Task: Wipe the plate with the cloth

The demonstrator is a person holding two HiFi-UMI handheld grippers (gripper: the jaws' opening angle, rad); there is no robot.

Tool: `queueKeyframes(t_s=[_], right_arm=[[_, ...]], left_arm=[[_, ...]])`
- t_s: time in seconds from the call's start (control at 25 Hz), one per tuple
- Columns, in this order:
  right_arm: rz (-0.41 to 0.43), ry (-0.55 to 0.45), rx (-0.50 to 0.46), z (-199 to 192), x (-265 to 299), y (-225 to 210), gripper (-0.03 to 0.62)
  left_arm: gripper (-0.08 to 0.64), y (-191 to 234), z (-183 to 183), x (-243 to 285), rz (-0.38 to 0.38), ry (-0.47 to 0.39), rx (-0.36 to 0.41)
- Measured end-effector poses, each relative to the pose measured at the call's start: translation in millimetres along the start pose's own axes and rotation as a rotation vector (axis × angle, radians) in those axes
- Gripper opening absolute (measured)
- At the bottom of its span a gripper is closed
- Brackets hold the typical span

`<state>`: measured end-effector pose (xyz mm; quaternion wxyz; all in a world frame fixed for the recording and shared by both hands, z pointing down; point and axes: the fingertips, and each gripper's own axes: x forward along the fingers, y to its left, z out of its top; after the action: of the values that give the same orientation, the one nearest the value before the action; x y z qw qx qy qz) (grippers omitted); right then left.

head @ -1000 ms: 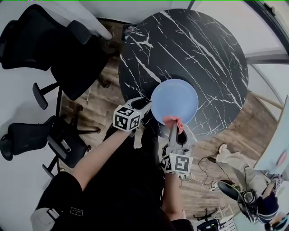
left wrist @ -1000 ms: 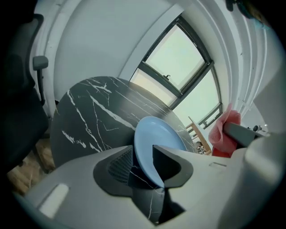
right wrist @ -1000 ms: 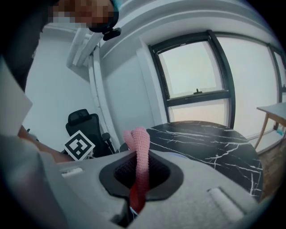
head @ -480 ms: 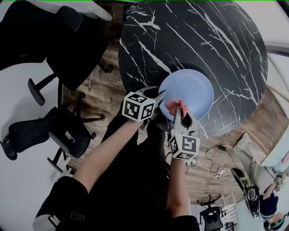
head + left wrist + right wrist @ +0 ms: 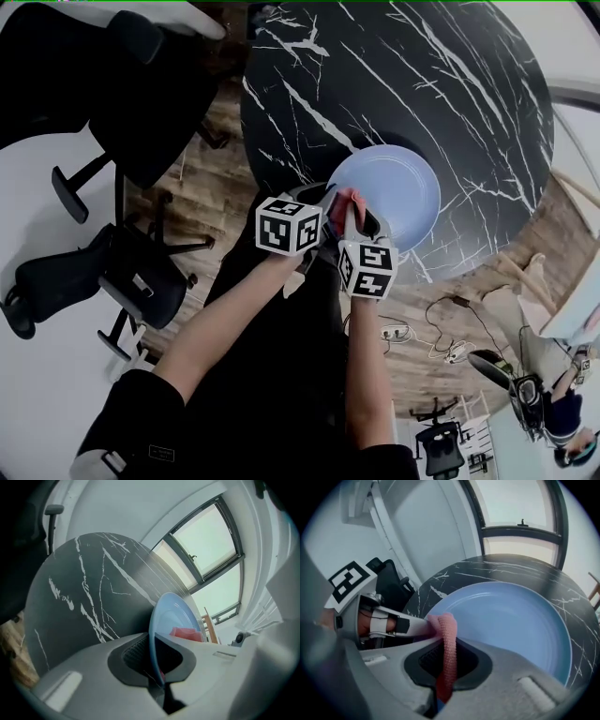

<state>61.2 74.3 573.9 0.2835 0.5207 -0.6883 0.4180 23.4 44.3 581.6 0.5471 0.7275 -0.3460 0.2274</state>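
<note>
Plate (image 5: pixel 389 187): round, smooth, blue | left tool (image 5: pixel 153 653): just closed, pinching rim | right tool (image 5: pixel 447 660): clamping ribbed pink cloth (image 5: pixel 446 630)

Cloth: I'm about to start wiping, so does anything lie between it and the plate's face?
Nothing visible. The cloth, clamped in the right gripper, hangs at the near rim of the plate; the left gripper, jaws just closed on that rim, is beside it.
</note>
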Motion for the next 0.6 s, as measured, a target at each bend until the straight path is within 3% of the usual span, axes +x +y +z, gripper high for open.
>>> queueKeyframes(t_s=[0.16,0.4,0.6], right_arm=[[0.021,0.044,-0.031,-8.5,8.3,9.9,0.012],[0.089,0.110,-0.195,-23.0,7.7,30.8,0.012],[0.162,0.173,-0.224,-39.7,-2.9,32.6,0.012]], left_arm=[[0.017,1.1,-1.6,-1.1,0.012,-0.007,-0.029],[0.017,2.7,-2.3,-2.0,0.027,-0.011,-0.038],[0.017,3.5,-2.4,-1.5,0.016,0.001,-0.032]])
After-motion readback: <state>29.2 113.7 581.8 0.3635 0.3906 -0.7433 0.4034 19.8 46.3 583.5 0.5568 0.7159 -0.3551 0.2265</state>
